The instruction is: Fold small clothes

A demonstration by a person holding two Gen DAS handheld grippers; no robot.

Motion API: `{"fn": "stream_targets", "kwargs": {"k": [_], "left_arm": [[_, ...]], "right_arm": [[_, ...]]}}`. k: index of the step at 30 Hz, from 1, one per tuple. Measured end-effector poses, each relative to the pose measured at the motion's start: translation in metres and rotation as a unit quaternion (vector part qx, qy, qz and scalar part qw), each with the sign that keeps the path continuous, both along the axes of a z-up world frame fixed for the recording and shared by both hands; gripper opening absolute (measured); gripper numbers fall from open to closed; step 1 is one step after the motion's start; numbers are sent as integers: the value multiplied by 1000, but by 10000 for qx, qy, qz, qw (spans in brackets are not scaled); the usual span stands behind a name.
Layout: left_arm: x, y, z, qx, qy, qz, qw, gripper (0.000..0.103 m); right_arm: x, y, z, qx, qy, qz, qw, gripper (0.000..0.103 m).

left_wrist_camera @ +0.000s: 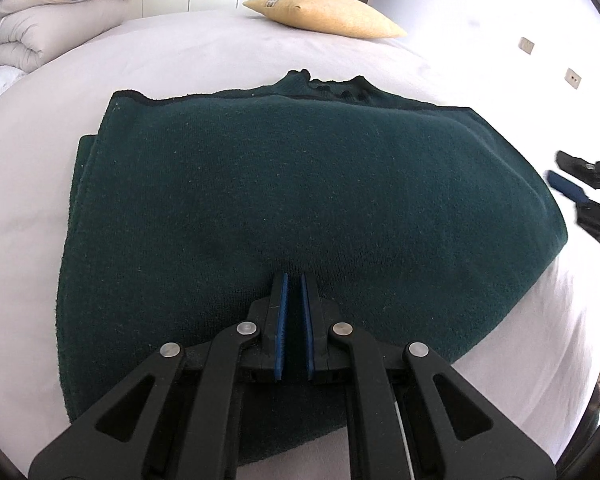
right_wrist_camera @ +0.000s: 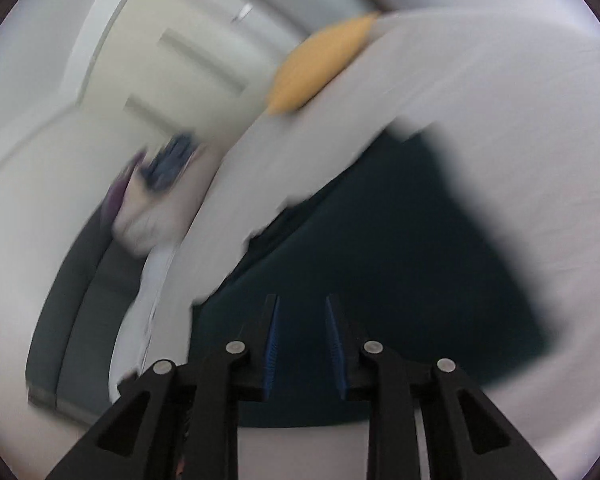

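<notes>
Left gripper (left_wrist_camera: pixel 294 276), black with blue ribbed pads, has its jaws drawn almost together, a thin slit between them, and its tips rest on the near part of the dark green knitted garment (left_wrist_camera: pixel 284 184). Whether a pinch of the knit is caught between the pads cannot be told.

Taking that garment as the landmark: it lies folded into a broad, roughly rectangular slab on the pale lilac bed sheet (left_wrist_camera: pixel 204 56), stretching away from the left gripper, with its collar at the far edge. Beyond its far left corner sits a rolled cream and grey duvet (left_wrist_camera: pixel 48 12). Beyond its far edge, slightly right, lies a mustard-yellow cushion (left_wrist_camera: pixel 328 14). Just off its right edge, apart from the knit, hangs the right gripper (left_wrist_camera: pixel 572 184).

From the right wrist view, heavily blurred, the right gripper (right_wrist_camera: pixel 302 300) shows its jaws standing apart with nothing between the pads. The garment (right_wrist_camera: pixel 400 240) spreads directly ahead of and below its fingertips, and the cushion (right_wrist_camera: pixel 316 68) lies past the garment's far side.
</notes>
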State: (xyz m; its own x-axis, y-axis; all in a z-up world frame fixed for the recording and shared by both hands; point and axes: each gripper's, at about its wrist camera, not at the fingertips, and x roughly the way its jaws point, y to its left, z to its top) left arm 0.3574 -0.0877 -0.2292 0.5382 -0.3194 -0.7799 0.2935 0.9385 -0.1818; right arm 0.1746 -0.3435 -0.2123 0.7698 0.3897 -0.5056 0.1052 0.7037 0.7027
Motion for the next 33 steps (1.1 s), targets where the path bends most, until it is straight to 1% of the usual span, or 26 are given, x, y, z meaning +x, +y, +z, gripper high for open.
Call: {"fn": "stream_targets", "kwargs": {"k": [1,2,3,4,6,7,8,9,11,12,15,16,18,19,20,21,22,23,24,26,27,29,30,31,32,33], "left_arm": [[0,1,0,-14,3,-1,10000,7],[0,3,0,-31,7,-3,10000,7],[0,4,0,-61,16,-4,10000,7],[0,7,0,-106,32,-3,9999,7],[-1,13,2,-202,78,-5,9998,7],[-2,16,2,-264,106,-5,9996,7],[-3,20,2,-335,138,4,9993,7],[-5,25,2,-421,172,32,9990,7],[-10,41,1,-646,255,150,9975,7],[-12,46,1,-716,281,201,9968,7],[-21,65,-1,-859,340,356,9951,7],[-24,69,-3,-895,356,383,9946,7],[-26,72,-4,-930,353,394,9943,7],[-26,72,-6,-940,335,384,9943,7],[-25,72,-8,-965,318,374,9941,7],[-25,73,-11,-1034,293,369,9935,7],[-25,76,-13,-1147,293,373,9923,7],[-25,78,-15,-1247,314,383,9910,7],[-24,81,-16,-1331,342,391,9897,7],[-24,81,-16,-1333,341,390,9897,7],[-24,82,-16,-1304,325,390,9902,7],[-28,85,-17,-1278,312,412,9905,7],[-28,88,-17,-1358,358,448,9891,7],[-27,90,-17,-1505,457,511,9862,7],[-26,95,-16,-1695,590,609,9819,7],[-25,102,-12,-1945,757,768,9749,7]], "right_arm": [[17,20,-8,78,96,280,9995,27],[29,32,-14,109,177,466,9987,27],[41,48,-23,88,308,741,9967,27],[46,59,-29,25,395,847,9956,27],[59,69,-53,-153,703,944,9929,27],[62,66,-61,-76,666,918,9935,20],[56,61,-64,23,606,868,9944,7],[50,49,-68,184,620,797,9947,1],[51,34,-74,458,571,605,9955,0],[46,25,-74,506,531,508,9960,0],[28,-1,-71,487,321,247,9980,0],[20,-9,-74,547,120,205,9982,0],[4,-18,-78,679,-41,-9,9977,0],[0,-17,-72,559,-47,-113,9984,1],[-1,-11,-64,288,-45,-119,9995,12],[0,-5,-55,121,-118,-51,9998,21],[0,3,-44,52,-265,103,9996,35],[1,11,-34,-36,-364,178,9992,40],[3,17,-24,-192,-467,223,9985,40],[10,30,-6,-648,-557,147,9962,50],[14,33,0,-856,-535,103,9948,52],[26,33,-1,-822,-412,191,9956,52],[30,32,-4,-830,-289,167,9960,52],[31,30,-7,-941,-164,73,9954,52],[37,33,-11,-1087,97,-136,9939,52],[38,31,-15,-992,320,-285,9941,52]]}}
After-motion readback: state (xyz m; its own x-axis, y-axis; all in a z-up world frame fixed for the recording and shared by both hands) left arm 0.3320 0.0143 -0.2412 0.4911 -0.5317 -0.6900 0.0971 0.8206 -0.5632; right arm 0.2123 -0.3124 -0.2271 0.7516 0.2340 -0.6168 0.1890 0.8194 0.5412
